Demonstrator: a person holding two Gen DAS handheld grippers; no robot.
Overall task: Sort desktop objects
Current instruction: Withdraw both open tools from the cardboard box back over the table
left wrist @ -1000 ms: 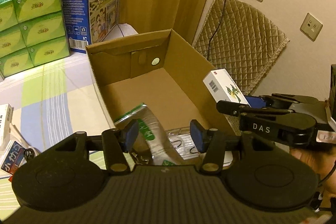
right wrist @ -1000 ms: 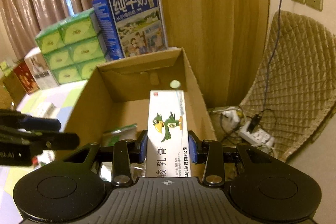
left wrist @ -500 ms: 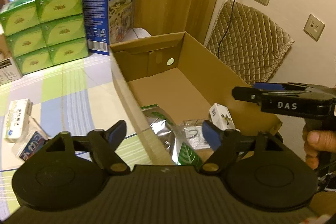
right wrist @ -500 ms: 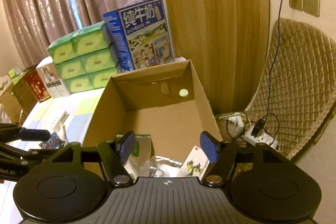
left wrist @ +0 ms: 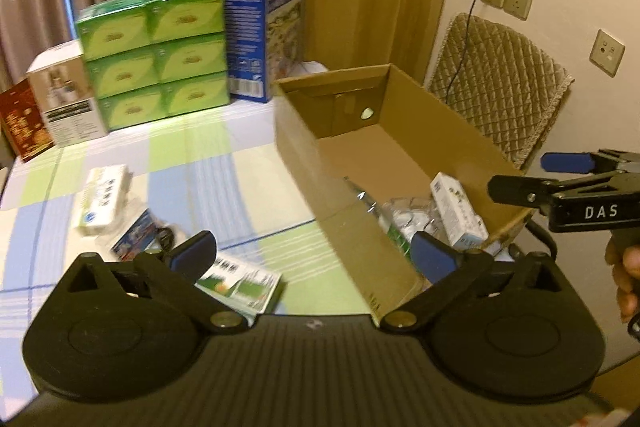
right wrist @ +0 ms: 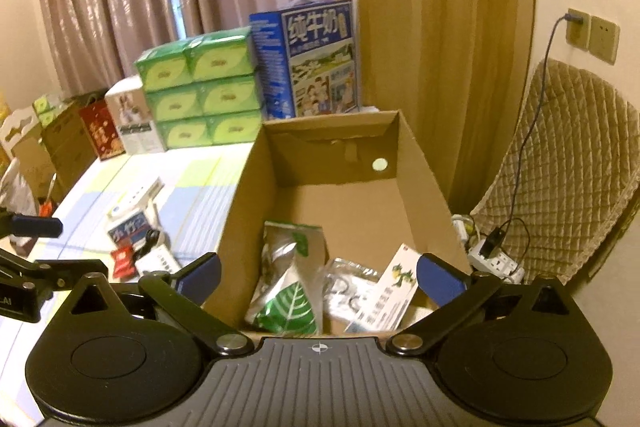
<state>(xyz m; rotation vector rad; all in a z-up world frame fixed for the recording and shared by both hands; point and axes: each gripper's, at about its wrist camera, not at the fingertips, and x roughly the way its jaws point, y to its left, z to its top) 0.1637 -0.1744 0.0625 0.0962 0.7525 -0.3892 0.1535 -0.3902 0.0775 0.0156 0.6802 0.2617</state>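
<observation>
An open cardboard box (right wrist: 424, 187) (left wrist: 304, 163) stands on the table. Inside lie a silver-green pouch (right wrist: 288, 287), a clear packet (right wrist: 348, 287) and a white ointment box with a green bird (right wrist: 394, 291) (left wrist: 456, 215). My right gripper (right wrist: 318, 273) is open and empty above the box's near end. My left gripper (left wrist: 312, 255) is open and empty over the box's near left corner. On the table left of the box lie a white-green box (left wrist: 240, 287), a blue-white packet (left wrist: 136, 235) and a white box (left wrist: 102, 199).
Stacked green tissue packs (left wrist: 156, 55), a blue milk carton (left wrist: 264, 27), a white box (left wrist: 66, 99) and a red box (left wrist: 22, 123) stand at the table's far edge. A quilted chair (right wrist: 568, 163) and a power strip (right wrist: 496, 259) are right of the box.
My right gripper opened and dropped the white ointment box into the cardboard box, then drew back. My left gripper opened wider and swung back and left, toward the table.
</observation>
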